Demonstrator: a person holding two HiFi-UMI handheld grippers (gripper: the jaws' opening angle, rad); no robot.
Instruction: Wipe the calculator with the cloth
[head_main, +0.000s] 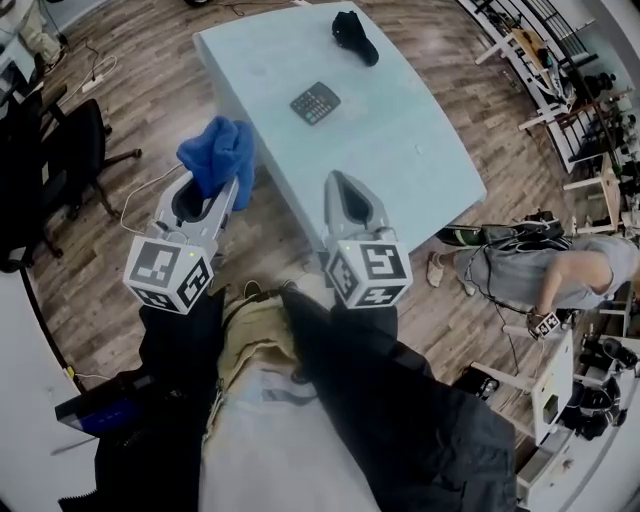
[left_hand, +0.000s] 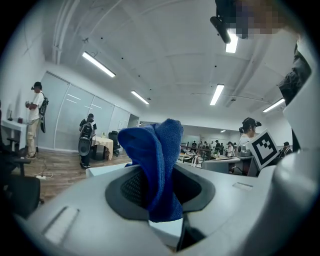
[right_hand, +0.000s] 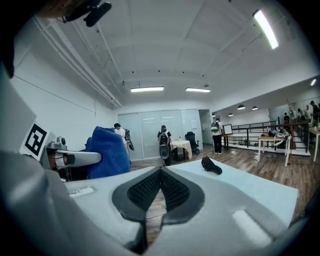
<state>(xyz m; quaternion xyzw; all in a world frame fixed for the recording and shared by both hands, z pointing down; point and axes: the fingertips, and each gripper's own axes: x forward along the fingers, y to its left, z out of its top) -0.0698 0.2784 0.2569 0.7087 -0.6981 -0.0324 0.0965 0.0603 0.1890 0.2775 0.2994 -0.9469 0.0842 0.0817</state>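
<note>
A dark calculator (head_main: 315, 103) lies flat on the pale table (head_main: 400, 150), toward its far half. My left gripper (head_main: 215, 195) is shut on a blue cloth (head_main: 220, 152), which bunches up above the jaws (left_hand: 155, 165) and hangs off the table's left side, over the floor. My right gripper (head_main: 345, 190) is shut with nothing in it, its tips meeting (right_hand: 160, 172) at the table's near edge. The cloth (right_hand: 107, 152) shows to the left in the right gripper view. Both grippers are well short of the calculator.
A black object (head_main: 356, 37) (right_hand: 211, 165) rests near the table's far end. Office chairs (head_main: 60, 150) stand to the left, a cable (head_main: 140, 195) trails on the wood floor, and a person (head_main: 545, 270) bends over at the right by white racks (head_main: 550, 390).
</note>
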